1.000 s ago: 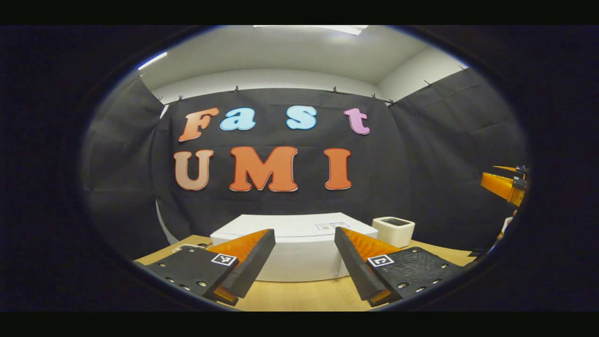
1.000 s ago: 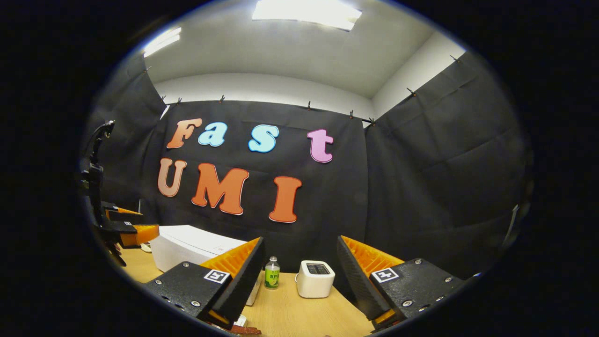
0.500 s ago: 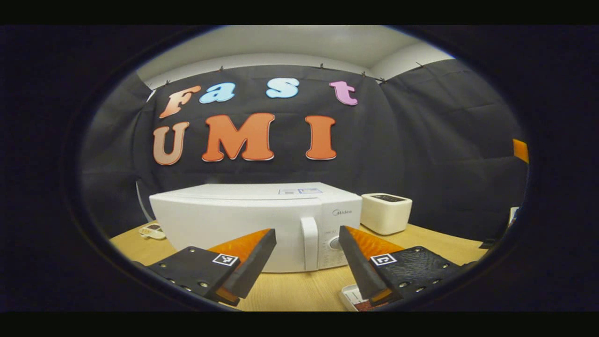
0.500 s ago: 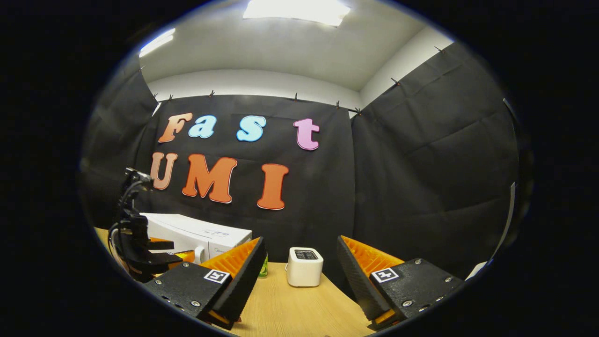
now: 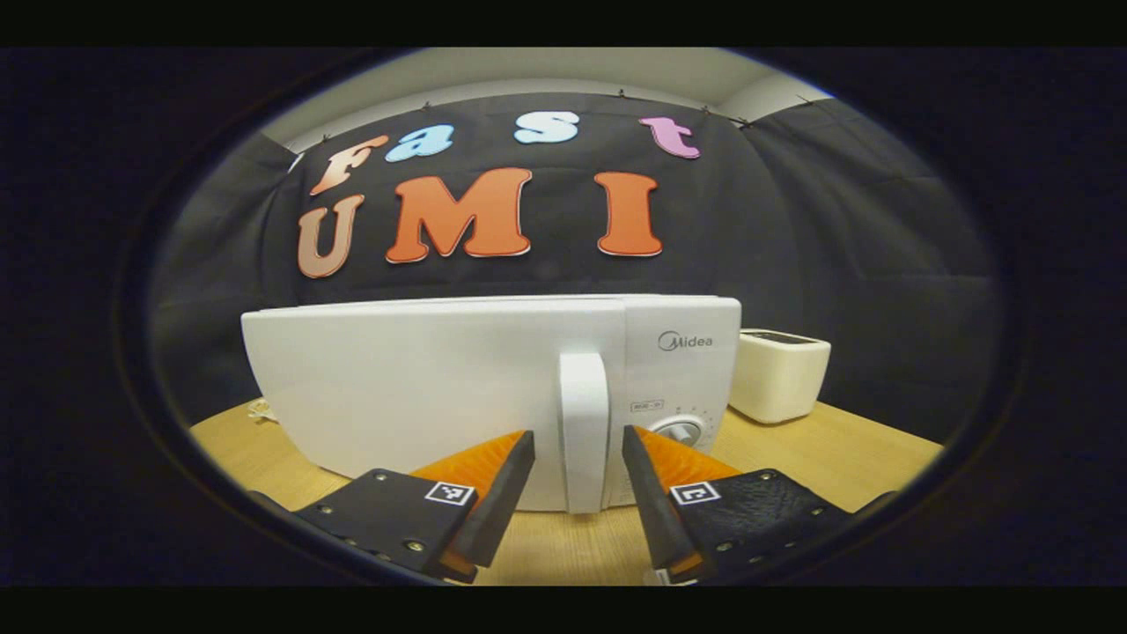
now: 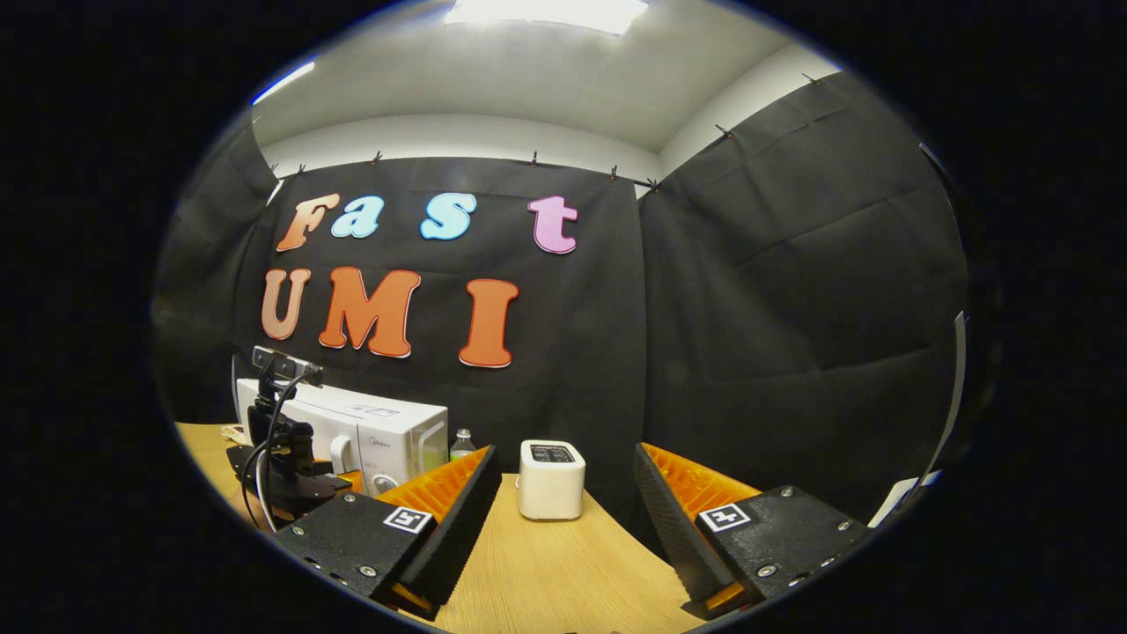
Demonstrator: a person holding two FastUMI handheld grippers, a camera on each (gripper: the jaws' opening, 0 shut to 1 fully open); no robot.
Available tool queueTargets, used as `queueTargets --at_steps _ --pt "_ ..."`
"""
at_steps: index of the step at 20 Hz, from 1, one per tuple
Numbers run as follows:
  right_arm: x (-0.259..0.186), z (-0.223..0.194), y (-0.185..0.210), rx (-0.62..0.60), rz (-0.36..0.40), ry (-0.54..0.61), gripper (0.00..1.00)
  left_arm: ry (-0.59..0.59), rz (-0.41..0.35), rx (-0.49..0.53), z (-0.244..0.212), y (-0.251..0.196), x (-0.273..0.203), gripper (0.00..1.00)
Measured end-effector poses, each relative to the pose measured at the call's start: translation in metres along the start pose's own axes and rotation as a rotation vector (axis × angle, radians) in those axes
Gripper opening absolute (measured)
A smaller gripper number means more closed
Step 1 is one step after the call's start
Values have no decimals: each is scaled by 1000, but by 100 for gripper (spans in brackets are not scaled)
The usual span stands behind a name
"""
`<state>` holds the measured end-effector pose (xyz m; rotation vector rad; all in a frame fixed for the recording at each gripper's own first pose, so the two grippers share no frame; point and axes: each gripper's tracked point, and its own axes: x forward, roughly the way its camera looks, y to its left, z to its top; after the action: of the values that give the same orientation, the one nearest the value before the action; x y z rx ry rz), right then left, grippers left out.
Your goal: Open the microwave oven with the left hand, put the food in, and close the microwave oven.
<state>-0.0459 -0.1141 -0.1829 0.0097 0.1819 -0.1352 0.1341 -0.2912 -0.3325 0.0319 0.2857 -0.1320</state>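
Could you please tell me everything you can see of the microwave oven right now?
The microwave oven is a white, smooth-looking box standing upright on the wooden table, against the black cloth wall. Its door is shut, with a plain front and a vertical white handle at its right edge. Right of that handle is a control panel with a round knob. The open left gripper straddles the handle; contact cannot be judged. A small white appliance stands to its right.

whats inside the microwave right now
Cannot tell: the microwave door is shut and its white front hides the inside. The left gripper is open, its fingers either side of the door handle, not visibly pressing it.
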Motion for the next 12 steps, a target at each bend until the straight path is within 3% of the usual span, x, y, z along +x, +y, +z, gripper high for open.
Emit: queueTargets --at_steps 2,4,7,9,11,12 --pt "1 -6 2 -5 3 8 94 -1 5 -35 -3 -2 2 53" --pt "3 -11 4 -2 5 20 95 3 -9 -36 -3 -6 3 35" --pt "4 -15 9 12 13 32 95 3 -22 -25 -4 -9 1 26" --pt "4 -16 13 15 21 35 94 3 -39 -57 -6 -8 0 10" --pt "3 -17 15 7 25 36 95 -12 -38 -58 -5 -9 -9 8" --pt "2 -18 17 4 27 36 95 -26 -37 -40 -7 -9 -14 14"
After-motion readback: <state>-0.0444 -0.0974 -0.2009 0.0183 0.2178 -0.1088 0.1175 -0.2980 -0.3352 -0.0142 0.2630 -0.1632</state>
